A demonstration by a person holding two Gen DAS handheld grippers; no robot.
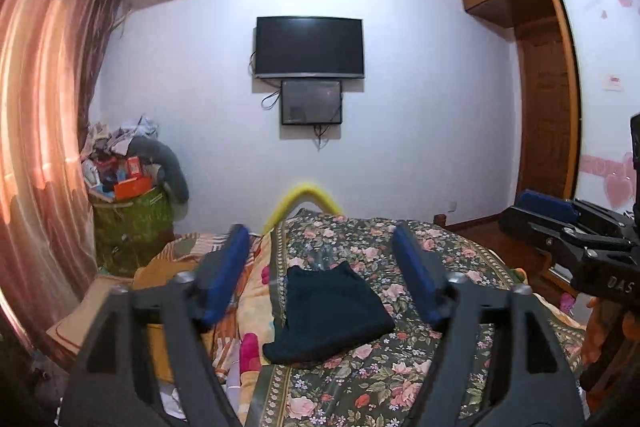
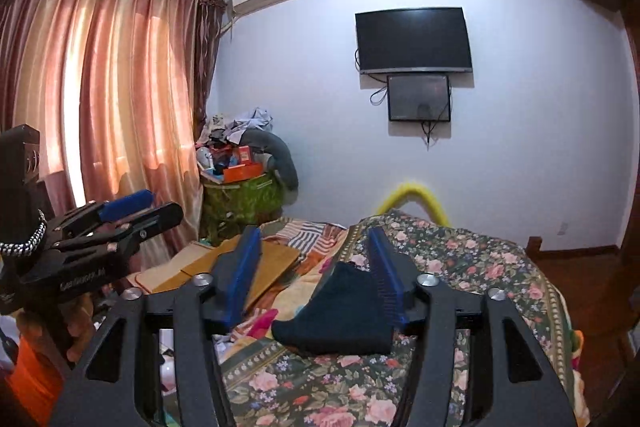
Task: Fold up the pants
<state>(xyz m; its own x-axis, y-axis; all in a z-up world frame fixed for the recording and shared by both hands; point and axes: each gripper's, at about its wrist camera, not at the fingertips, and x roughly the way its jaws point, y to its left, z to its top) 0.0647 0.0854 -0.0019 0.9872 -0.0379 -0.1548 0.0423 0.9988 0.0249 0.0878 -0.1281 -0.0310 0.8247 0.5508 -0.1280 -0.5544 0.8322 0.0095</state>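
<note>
The pants (image 1: 328, 311) lie folded on the quilt (image 1: 420, 367), ahead of and below both grippers. Left gripper (image 1: 320, 267) and right gripper (image 2: 312, 267) stand wide apart, holding nothing. Best keep clear, so the fold stays undisturbed.

Left gripper (image 1: 324, 275): held above the bed, pointing nearly level toward the far wall. Jaws wide apart, blue pads (image 1: 226, 273) clear, nothing between them. Seen from the right wrist view, it sits at the left edge (image 2: 132, 211), black frame, fingers (image 2: 80, 339) wrapped on its handle below.

Right gripper (image 2: 314, 275): alongside, same heading, also nearly level. Jaws parted, pads (image 2: 244, 277) gripping nothing. In the left wrist view it shows at the right edge (image 1: 552, 211).
</note>
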